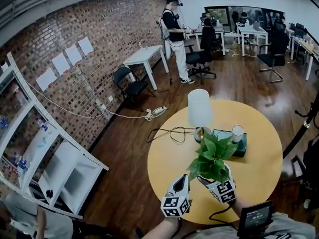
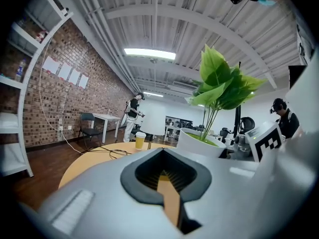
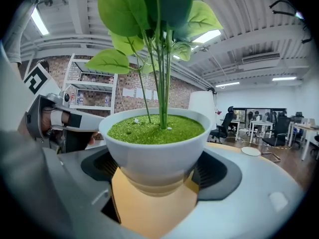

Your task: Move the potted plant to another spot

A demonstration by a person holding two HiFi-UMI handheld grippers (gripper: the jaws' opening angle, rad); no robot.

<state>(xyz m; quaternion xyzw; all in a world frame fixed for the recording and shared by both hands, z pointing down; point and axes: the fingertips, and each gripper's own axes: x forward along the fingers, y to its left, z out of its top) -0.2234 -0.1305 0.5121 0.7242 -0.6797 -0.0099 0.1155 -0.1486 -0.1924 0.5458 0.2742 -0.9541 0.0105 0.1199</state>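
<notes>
Right claw grips the white potted plant; left claw is closed, empty.

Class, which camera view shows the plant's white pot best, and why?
The right gripper view: the white pot fills the middle, its rim and wall clear. In the head view the leaves hide nearly all of it; the left gripper view shows only its rim and one side.

Bright all over, lit by long ceiling lamps, with shine on the wood floor. Bent and dark round the edges of both gripper views. Blurry on the near grey fingers, sharp on the potted plant.
</notes>
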